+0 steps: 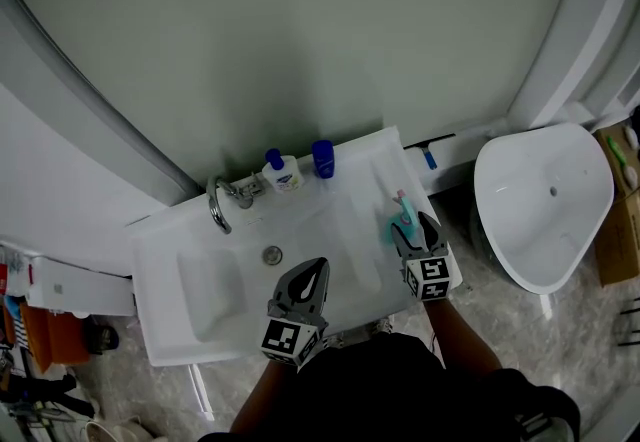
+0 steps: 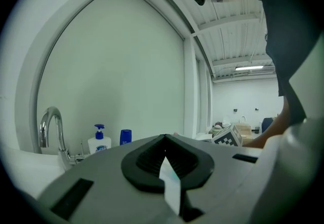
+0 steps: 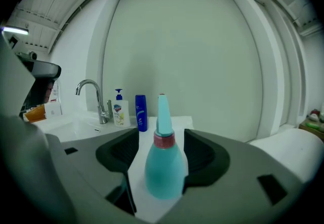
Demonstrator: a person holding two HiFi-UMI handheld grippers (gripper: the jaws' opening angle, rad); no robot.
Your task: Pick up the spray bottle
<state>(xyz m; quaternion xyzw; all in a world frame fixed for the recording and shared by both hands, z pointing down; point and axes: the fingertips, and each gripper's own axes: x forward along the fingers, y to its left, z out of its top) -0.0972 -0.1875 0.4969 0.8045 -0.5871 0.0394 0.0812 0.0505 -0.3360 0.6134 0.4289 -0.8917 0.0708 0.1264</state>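
The right tool [image 3: 161, 138] has its jaws part open around the spray bottle [image 3: 164, 167], and it does not yet grip it. In the right gripper view the right pad [image 3: 198, 154] lies against the bottle's round belly. A strip of white shows between the belly and the left pad [image 3: 120, 154]. The spray bottle is teal with a red collar and a tall pale nozzle. It stands upright on the counter [image 1: 170, 260], at the right end near the front edge.

The left tool [image 2: 164, 139] is closed, its jaw tips meeting in a point, and it holds nothing. In the head view it hovers over the counter's front edge, just in front of the drain [image 1: 272, 254] and well apart from the right tool.

Along the back of the counter, by the wall, a curved tap [image 1: 218, 205] stands at the left. A white soap pump [image 1: 283, 173] with a blue top is beside it, and a blue bottle [image 1: 322, 158] is just right of that. All three are well behind the spray bottle.

A large white bowl-shaped fixture [image 1: 545, 200] stands on the floor right of the counter.
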